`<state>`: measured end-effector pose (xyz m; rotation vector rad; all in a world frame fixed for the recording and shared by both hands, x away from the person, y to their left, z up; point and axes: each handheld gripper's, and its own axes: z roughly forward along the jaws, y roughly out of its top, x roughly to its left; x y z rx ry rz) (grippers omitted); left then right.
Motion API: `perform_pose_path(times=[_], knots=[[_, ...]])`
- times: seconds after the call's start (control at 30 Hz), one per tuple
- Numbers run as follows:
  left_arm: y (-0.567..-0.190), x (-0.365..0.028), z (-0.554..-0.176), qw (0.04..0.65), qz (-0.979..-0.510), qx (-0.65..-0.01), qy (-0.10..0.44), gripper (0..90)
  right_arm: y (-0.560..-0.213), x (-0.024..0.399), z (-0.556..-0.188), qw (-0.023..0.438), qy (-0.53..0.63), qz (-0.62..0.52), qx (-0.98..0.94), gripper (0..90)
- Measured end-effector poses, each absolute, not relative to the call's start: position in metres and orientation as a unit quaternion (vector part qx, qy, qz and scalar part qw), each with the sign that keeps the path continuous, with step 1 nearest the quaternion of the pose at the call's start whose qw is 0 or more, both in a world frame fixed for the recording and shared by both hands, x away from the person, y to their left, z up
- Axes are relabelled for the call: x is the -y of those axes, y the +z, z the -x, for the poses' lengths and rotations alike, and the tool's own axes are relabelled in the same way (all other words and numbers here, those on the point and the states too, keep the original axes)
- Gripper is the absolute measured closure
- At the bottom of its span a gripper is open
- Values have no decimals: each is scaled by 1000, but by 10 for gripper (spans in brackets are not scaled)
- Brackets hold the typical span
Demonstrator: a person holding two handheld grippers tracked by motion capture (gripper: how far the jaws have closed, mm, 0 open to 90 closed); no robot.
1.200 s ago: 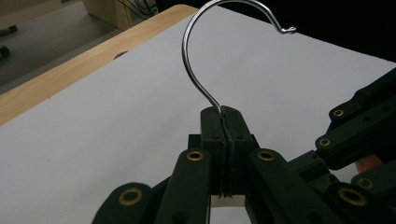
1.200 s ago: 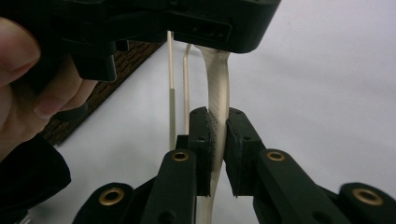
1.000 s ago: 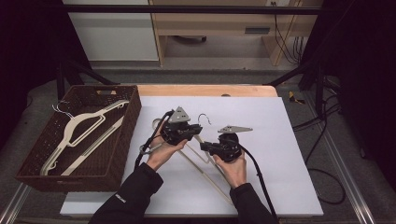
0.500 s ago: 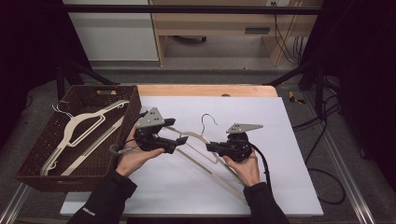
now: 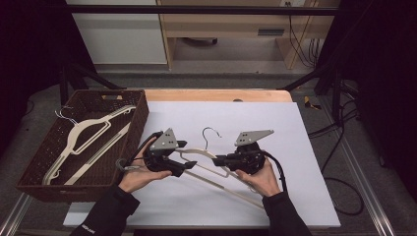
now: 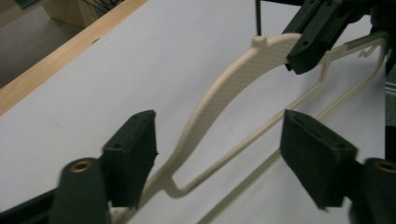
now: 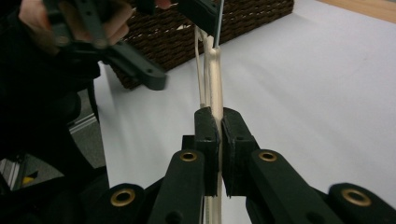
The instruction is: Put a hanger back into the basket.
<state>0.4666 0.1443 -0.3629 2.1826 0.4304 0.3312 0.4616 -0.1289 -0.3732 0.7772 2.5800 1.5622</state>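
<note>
A cream hanger with a wire hook is held just over the white table top, between the two hands. My right gripper is shut on its shoulder close to the hook; in the right gripper view my pads pinch the hanger edge-on. My left gripper sits at the hanger's left end. In the left gripper view my jaws stand apart with the hanger's arm running between them, close to the left pad. These jaws have just been closing and do not press on the hanger.
A dark wicker basket stands at the table's left edge, and several cream hangers lie in it. A wooden strip borders the table's far side. Cables trail from both grippers towards the person.
My left gripper let go of the hanger near its middle, slid left towards the basket and opened its jaws. The right gripper kept its grip and shifted slightly right, lifting the hanger.
</note>
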Motion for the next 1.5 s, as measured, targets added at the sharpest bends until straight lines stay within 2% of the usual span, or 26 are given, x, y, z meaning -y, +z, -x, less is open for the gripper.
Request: perform_pose_path(times=[0.27,0.6,0.67,0.7,0.73,0.77,0.8,0.83,0.87,0.9,1.13,1.17,1.37,1.43,1.47,1.5], knots=[[-367,-139,-467,423,-883,-161,126,629,-375,126,-458,4,493,-226,-840,871],[-369,-144,-465,393,-902,-146,108,712,-378,124,-458,1,485,-210,-849,860],[-369,-145,-464,385,-906,-142,101,760,-378,123,-458,17,483,-212,-849,827],[-370,-145,-462,389,-907,-139,85,784,-378,124,-458,41,489,-225,-842,773],[-370,-145,-462,389,-907,-139,85,800,-378,124,-458,41,489,-225,-842,773],[-371,-143,-461,396,-904,-146,74,812,-377,126,-459,51,494,-232,-836,724],[-371,-143,-460,393,-905,-146,69,812,-377,126,-459,51,494,-232,-836,724],[-371,-142,-459,392,-906,-147,63,834,-377,125,-458,68,494,-232,-835,672],[-371,-142,-459,392,-906,-147,63,845,-377,125,-458,68,494,-232,-835,672],[-372,-141,-459,396,-904,-153,55,855,-377,124,-456,98,493,-232,-833,631],[-367,-143,-453,415,-887,-189,71,864,-374,137,-450,134,520,-249,-806,544],[-364,-145,-452,421,-880,-203,81,864,-373,146,-446,147,533,-256,-793,496],[-345,-155,-448,439,-861,-230,112,864,-372,179,-436,191,557,-294,-753,342],[-335,-159,-446,446,-856,-233,121,864,-373,189,-435,200,557,-310,-744,285],[-335,-159,-446,446,-856,-233,121,864,-373,189,-435,200,557,-310,-744,285],[-330,-161,-445,450,-852,-235,126,864,-377,198,-434,205,555,-327,-737,240]])
